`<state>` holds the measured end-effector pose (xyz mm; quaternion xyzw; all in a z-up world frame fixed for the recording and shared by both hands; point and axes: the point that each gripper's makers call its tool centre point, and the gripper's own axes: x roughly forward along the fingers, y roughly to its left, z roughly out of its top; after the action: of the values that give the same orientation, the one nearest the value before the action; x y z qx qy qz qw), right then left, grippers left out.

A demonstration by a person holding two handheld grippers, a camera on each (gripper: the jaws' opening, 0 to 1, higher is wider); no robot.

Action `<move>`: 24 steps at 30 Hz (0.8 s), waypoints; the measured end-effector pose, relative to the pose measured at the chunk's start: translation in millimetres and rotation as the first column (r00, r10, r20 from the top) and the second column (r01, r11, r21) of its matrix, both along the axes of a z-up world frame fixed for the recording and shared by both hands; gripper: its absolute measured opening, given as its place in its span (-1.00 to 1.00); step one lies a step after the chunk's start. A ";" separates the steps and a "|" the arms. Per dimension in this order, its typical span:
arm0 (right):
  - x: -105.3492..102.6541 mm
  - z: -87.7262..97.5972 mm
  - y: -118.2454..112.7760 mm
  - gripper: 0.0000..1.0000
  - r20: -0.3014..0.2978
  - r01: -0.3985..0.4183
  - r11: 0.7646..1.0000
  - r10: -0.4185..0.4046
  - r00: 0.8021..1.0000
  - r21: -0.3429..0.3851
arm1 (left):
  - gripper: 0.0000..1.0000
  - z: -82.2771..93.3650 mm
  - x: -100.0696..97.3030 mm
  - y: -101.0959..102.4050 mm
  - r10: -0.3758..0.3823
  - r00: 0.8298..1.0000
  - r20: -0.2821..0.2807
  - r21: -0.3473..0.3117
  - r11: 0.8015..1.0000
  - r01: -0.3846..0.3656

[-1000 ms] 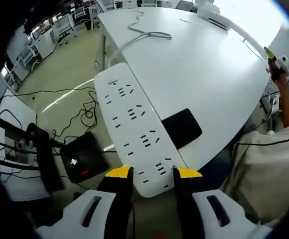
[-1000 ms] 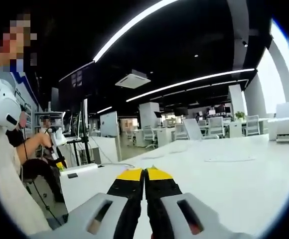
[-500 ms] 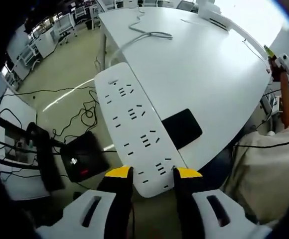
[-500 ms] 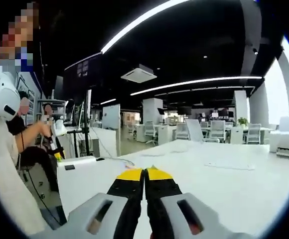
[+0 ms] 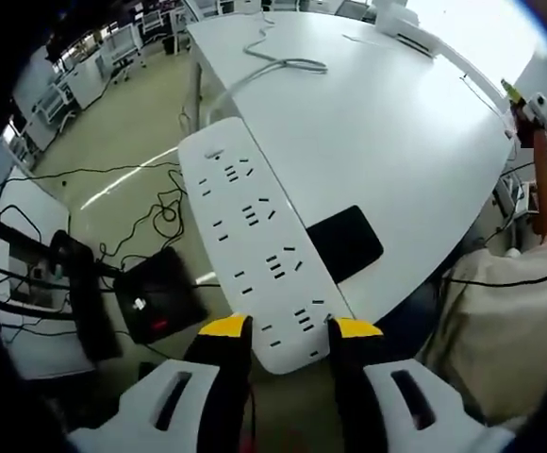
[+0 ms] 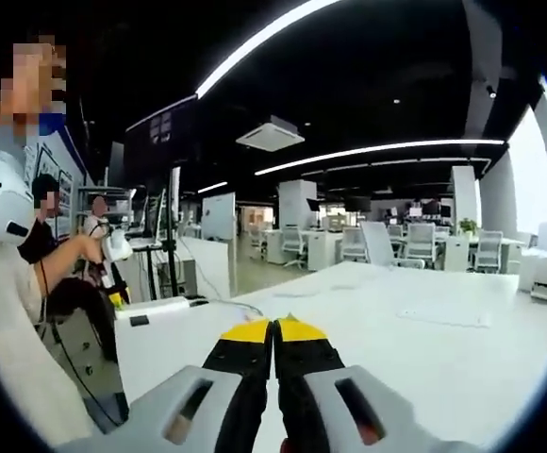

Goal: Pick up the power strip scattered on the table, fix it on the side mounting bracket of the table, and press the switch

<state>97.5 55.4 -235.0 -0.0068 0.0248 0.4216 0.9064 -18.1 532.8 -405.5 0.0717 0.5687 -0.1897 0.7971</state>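
Left gripper view: the left tongs (image 5: 290, 330) hold the strip (image 5: 257, 252) by its near end, a yellow-tipped jaw on either long edge. The strip juts out away from the tongs, lying partly over the corner of the bench (image 5: 387, 123) and partly over the floor (image 5: 132, 142). A black pad (image 5: 345, 243) lies on the bench just beside the strip. The strip's cord (image 5: 272, 66) runs from its far end across the bench. Below, cables (image 5: 156, 212) trail over the floor beside a black box (image 5: 158, 297) with a small red light.

Risks, as I judge them: the hold is at one end only, so the long strip could pivot or slip out when it is swung towards the bench's side. The cord may drag or catch on the bench edge and pull the strip askew. The mounting bracket cannot be made out, so lining up with it is uncertain. No lettering on the strip is readable; a faint mark near its far end is too small to read.

Right gripper view: the right tongs (image 6: 273, 327) are closed, tip against tip, with nothing between them, held above the bench (image 6: 424, 349) and looking across an office. A person (image 6: 14, 311) in a pale top stands at the left. No writing can be read.
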 end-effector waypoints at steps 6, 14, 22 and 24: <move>1.6 16.7 13.7 -1.00 0.012 -0.035 0.999 0.035 0.999 -0.007 | -0.25 0.3 -0.4 -0.4 -0.010 1.000 0.004 -0.002 1.000 0.010; 3.3 29.9 41.5 -1.00 0.021 -0.094 0.995 0.095 0.995 -0.028 | -0.25 0.4 -0.1 -0.1 -0.008 1.000 -0.004 0.004 1.000 0.008; 8.1 44.6 63.5 -1.00 0.029 -0.144 0.988 0.146 0.989 -0.055 | -0.26 0.5 -0.3 -0.3 -0.008 1.000 -0.004 0.004 1.000 0.008; 10.7 48.5 68.5 -1.00 0.022 -0.158 0.986 0.160 0.987 -0.059 | -0.26 0.5 -0.3 -0.3 -0.005 1.000 -0.005 0.004 1.000 0.005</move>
<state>108.2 123.9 -186.5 -0.0401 0.0239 0.4915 0.8696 -18.5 532.5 -405.1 0.0743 0.5711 -0.1907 0.7950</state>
